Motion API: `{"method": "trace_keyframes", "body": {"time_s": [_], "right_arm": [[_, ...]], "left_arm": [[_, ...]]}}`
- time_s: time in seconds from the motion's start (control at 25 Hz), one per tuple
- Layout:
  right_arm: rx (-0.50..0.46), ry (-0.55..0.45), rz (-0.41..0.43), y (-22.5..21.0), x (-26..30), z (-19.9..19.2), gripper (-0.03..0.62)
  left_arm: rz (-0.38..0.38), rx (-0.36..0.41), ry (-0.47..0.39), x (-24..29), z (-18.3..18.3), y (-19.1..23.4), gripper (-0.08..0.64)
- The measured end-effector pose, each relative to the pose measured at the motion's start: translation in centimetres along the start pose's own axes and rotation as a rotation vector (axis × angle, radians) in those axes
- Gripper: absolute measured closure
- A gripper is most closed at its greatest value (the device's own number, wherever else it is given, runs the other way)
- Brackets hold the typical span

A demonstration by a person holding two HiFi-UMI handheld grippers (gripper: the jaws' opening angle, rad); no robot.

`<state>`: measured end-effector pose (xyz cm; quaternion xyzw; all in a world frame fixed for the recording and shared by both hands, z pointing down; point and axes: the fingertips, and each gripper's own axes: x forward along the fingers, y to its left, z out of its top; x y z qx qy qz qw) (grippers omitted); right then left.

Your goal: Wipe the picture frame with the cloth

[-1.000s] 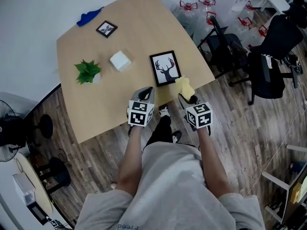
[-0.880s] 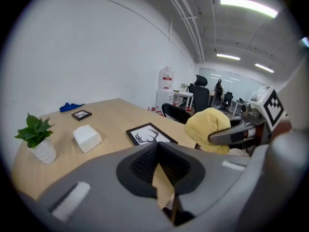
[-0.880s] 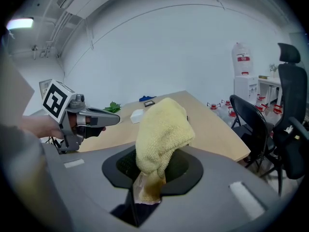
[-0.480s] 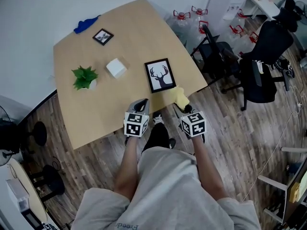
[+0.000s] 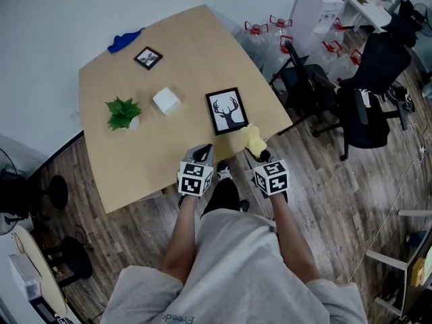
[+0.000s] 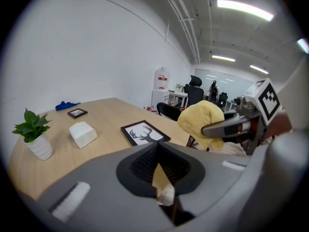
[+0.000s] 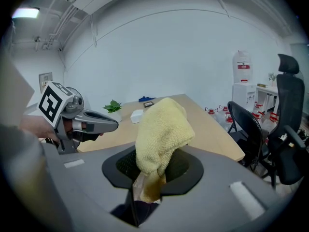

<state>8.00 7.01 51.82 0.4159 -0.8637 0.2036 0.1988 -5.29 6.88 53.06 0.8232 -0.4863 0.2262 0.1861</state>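
Right gripper (image 7: 147, 185): my jaws pinching yellow cloth (image 7: 161, 127) by its lower fold, bulk bunched above tips. Left gripper (image 6: 161, 180): jaws pressed together, nothing between. Picture frame (image 5: 228, 111) flat on tabletop (image 5: 182, 59), close to near-right edge, just beyond cloth, not touched yet.

Risks:
- Thin pinch may let cloth drag out under wiping pressure.
- Frame unbraced, so push may skate it toward edge.
- Bare jaw tip could scrape frame face if cloth rides up.
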Motion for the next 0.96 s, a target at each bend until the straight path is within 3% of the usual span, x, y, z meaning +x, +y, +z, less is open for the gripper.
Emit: {"method": "trace_keyframes", "body": {"time_s": [0.96], "right_arm": [[0.025, -0.01, -0.013, 0.24, -0.63, -0.52, 0.503]], "left_arm": [[-0.023, 0.012, -0.004, -0.44, -0.37, -0.62, 0.509]]}}
